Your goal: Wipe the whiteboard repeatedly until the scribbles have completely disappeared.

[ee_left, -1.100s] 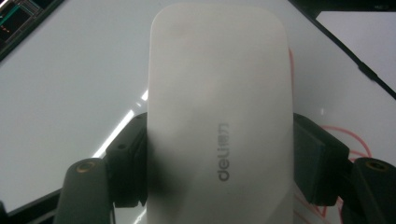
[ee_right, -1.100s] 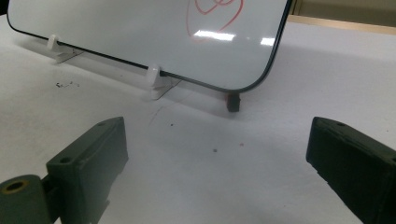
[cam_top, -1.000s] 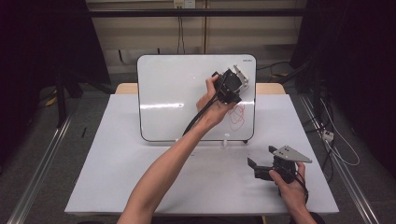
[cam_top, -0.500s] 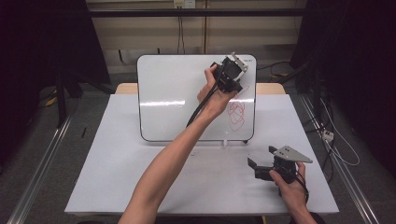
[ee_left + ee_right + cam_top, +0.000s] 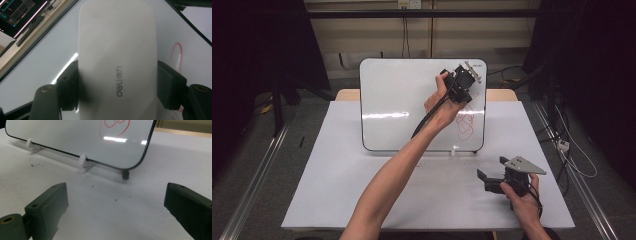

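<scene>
A white whiteboard (image 5: 402, 100) stands propped on the white table (image 5: 337, 175). A red scribble (image 5: 466, 127) marks its lower right part. My left gripper (image 5: 460, 85) is held against the board's upper right, above the scribble, shut on a white eraser (image 5: 117, 50) printed with grey lettering. In the left gripper view the red scribble (image 5: 178, 53) curves just right of the eraser. My right gripper (image 5: 492, 177) rests open near the table's front right, nothing between its jaws. The right gripper view looks at the board's bottom edge and the scribble (image 5: 113, 126).
Two white clip feet (image 5: 82, 161) and a dark peg (image 5: 125, 173) hold the board's lower edge. Metal rails (image 5: 257, 180) run along both sides of the table. Cables (image 5: 572, 155) lie on the floor at the right.
My left gripper with the eraser has moved up the board, off the scribble, toward the top right corner. The right gripper has stayed still.
</scene>
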